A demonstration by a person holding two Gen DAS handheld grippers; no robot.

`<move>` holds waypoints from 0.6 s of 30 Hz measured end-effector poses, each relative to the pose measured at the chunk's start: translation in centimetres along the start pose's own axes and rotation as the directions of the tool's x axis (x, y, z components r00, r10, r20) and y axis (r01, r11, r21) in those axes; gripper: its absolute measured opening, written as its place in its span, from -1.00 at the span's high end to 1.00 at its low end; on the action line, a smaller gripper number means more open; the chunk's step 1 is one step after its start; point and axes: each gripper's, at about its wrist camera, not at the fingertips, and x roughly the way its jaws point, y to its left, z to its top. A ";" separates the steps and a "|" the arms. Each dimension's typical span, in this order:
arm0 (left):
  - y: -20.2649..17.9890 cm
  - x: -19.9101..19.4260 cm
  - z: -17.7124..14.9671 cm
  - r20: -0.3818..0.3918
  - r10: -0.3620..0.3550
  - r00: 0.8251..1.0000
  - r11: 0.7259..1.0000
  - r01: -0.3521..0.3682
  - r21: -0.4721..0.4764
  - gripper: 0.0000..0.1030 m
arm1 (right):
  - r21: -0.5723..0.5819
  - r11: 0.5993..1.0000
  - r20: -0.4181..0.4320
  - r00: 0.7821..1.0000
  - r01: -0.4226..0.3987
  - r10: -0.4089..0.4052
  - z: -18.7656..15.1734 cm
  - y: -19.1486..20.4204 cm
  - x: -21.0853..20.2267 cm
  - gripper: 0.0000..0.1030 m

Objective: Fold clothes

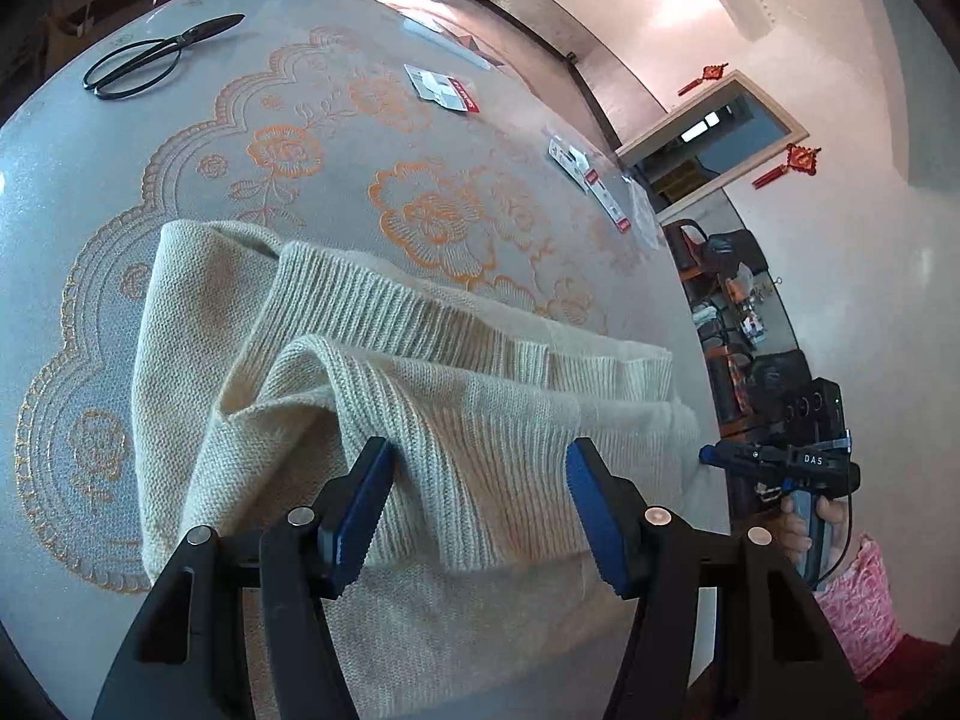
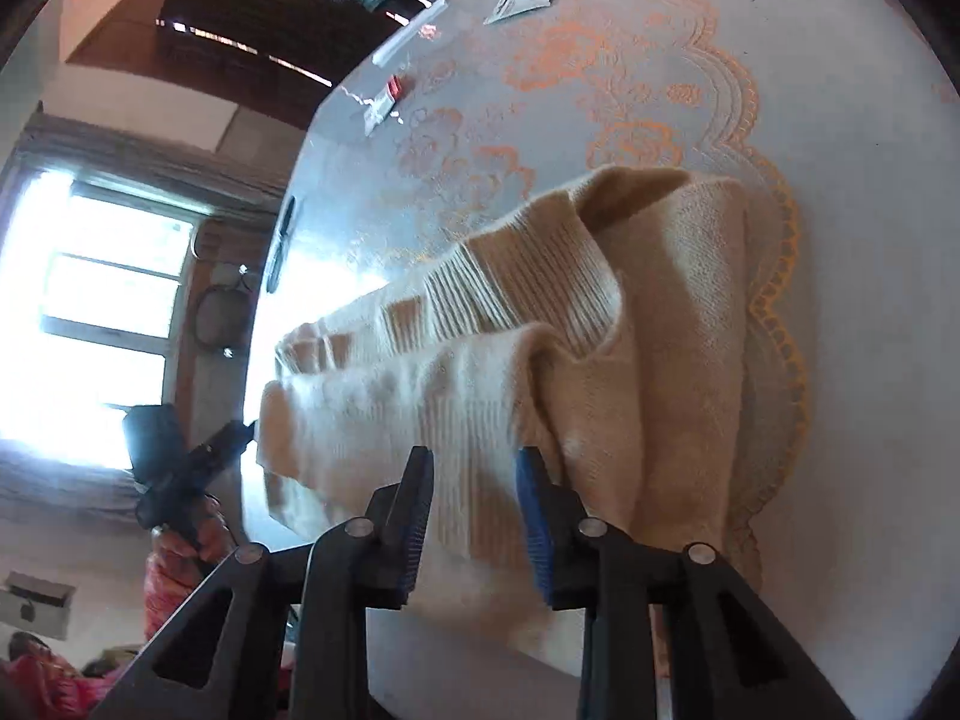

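A cream knitted sweater (image 1: 456, 420), ribbed along its hem and folded into soft layers, is spread at the near edge of a table (image 1: 90, 192). The left gripper (image 1: 477, 516) and right gripper (image 2: 474, 516) are held open over it, ribbing between their jaws.

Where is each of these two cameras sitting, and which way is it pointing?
Left wrist: rides on the left gripper, looking along its open fingers across the cream sweater toward scissors; the right gripper and its hand show at right.
Right wrist: rides on the right gripper, facing the sweater from the opposite side; the left gripper shows at left.
Shared: sweater, floral table cover, red-and-white tags.
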 end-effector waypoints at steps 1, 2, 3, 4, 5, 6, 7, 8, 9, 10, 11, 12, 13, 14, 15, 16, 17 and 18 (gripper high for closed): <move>-0.2 0.2 -0.2 -0.010 0.019 1.000 1.000 -0.019 0.022 -0.18 | -0.027 0.999 -0.022 0.999 0.035 -0.035 -0.7 -0.1 0.0 0.35; -0.3 0.4 -0.5 -0.020 0.041 0.999 0.998 -0.040 0.041 -0.18 | -0.038 0.997 -0.027 0.997 0.065 -0.066 -0.9 -0.1 0.3 0.24; -0.5 0.6 -0.7 -0.029 0.064 0.998 0.996 -0.062 0.060 -0.18 | -0.048 0.994 -0.031 0.995 0.094 -0.095 -1.1 -0.2 0.5 0.16; -0.6 0.8 -0.9 -0.038 0.086 0.996 0.993 -0.083 0.080 -0.18 | -0.059 0.991 -0.035 0.992 0.123 -0.125 -1.3 -0.2 0.8 0.15; -0.6 1.0 -1.2 -0.044 0.105 0.994 0.991 -0.100 0.092 -0.18 | -0.069 0.986 -0.039 0.987 0.152 -0.155 -1.5 -0.2 1.0 0.14; -0.4 1.1 -1.4 -0.046 0.117 0.992 0.990 -0.112 0.090 -0.18 | -0.079 0.980 -0.042 0.982 0.181 -0.184 -1.7 -0.2 1.2 0.14; -0.2 1.1 -1.6 -0.049 0.129 0.991 0.988 -0.124 0.089 -0.18 | -0.082 0.982 -0.027 0.984 0.171 -0.174 -1.8 -0.4 1.1 0.14; 0.0 1.2 -1.8 -0.051 0.140 0.989 0.987 -0.136 0.088 -0.18 | -0.084 0.984 -0.012 0.987 0.159 -0.161 -2.0 -0.7 1.0 0.14; 0.2 1.3 -2.0 -0.053 0.152 0.987 0.985 -0.147 0.087 -0.18 | -0.074 0.990 -0.014 0.993 0.118 -0.119 -2.1 -1.0 1.1 0.14; 0.4 1.4 -2.3 -0.055 0.164 0.985 0.984 -0.159 0.086 -0.18 | -0.064 0.995 -0.016 0.997 0.074 -0.075 -2.2 -1.3 1.2 0.14; 0.7 1.4 -2.4 -0.055 0.168 0.984 0.984 -0.163 0.077 -0.18 | -0.068 0.996 -0.022 0.998 0.066 -0.067 -2.1 -1.2 1.6 0.14; 0.9 1.5 -2.3 -0.049 0.158 0.986 0.986 -0.156 0.057 -0.18 | -0.073 0.996 -0.027 0.998 0.060 -0.062 -2.1 -1.1 2.0 0.21; 1.2 1.5 -2.3 -0.044 0.149 0.988 0.988 -0.148 0.037 -0.18 | -0.078 0.995 -0.032 0.998 0.054 -0.057 -2.1 -1.0 2.4 0.33; 1.4 1.6 -2.2 -0.039 0.140 0.989 0.990 -0.140 0.022 -0.18 | -0.084 0.995 -0.037 0.998 0.048 -0.052 -2.0 -0.8 2.9 0.56; 1.4 1.5 -2.2 -0.036 0.133 0.991 0.991 -0.132 0.018 -0.18 | -0.062 0.998 -0.039 0.999 0.017 -0.019 -1.9 -1.0 2.8 0.86; 1.4 1.4 -2.2 -0.033 0.125 0.992 0.992 -0.124 0.014 -0.18 | -0.038 0.999 -0.040 0.999 -0.017 0.016 -1.9 -1.1 2.8 0.91; 1.5 1.3 -2.1 -0.032 0.104 0.994 0.995 -0.104 -0.001 -0.18 | -0.014 0.999 -0.040 0.998 -0.051 0.050 -1.8 -1.3 2.7 0.92; 1.8 1.0 -1.8 -0.033 0.062 0.998 0.997 -0.063 -0.033 -0.16 | 0.010 0.996 -0.039 0.996 -0.084 0.085 -1.7 -1.4 2.7 0.94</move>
